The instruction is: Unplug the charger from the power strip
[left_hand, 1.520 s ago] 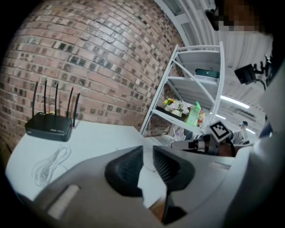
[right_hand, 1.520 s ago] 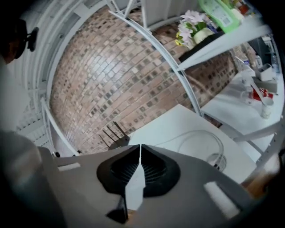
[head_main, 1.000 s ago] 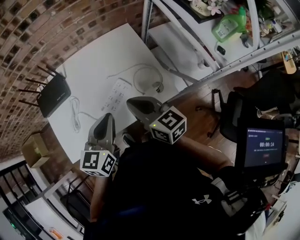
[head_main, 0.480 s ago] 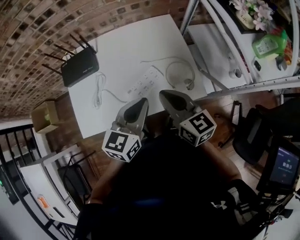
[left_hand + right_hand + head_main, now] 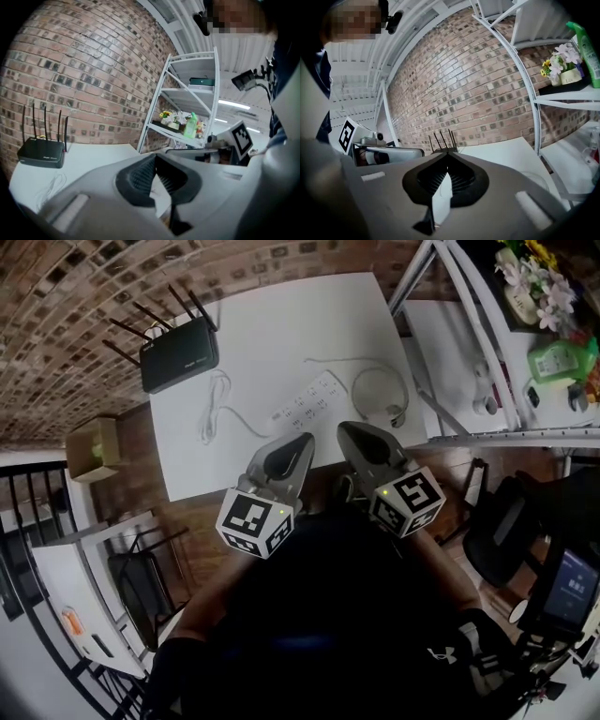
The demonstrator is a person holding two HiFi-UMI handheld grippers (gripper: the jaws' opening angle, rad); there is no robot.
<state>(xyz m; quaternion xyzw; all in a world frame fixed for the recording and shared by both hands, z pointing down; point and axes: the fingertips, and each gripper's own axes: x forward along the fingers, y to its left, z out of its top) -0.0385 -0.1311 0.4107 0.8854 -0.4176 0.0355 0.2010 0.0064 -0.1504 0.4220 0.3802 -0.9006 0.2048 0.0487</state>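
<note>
Plainly, the long white plastic power strip lies slantwise just above the middle of the head view on the white tabletop. Its own cord trails off to the left, and a thin white cable looped into a ring lies just beside its right end. At this size I cannot tell whether a charger sits in any socket. The scene fits a plug seated in the strip as well as one already pulled and left with its cable beside it. Doing the step well therefore starts with a closer look along the row of sockets. The strip looks light and lies loose on a smooth surface, so I judge it would slide or lift under any pull that is not straight and braced. The left tool and the right tool hover side by side at the near edge of the tabletop, below the strip and apart from it. Each tool's own view shows its ribbed black pads closed tip to tip, with nothing clamped between them and nothing touched. A black router with four antennas sits at the upper left, well away from the strip.
</note>
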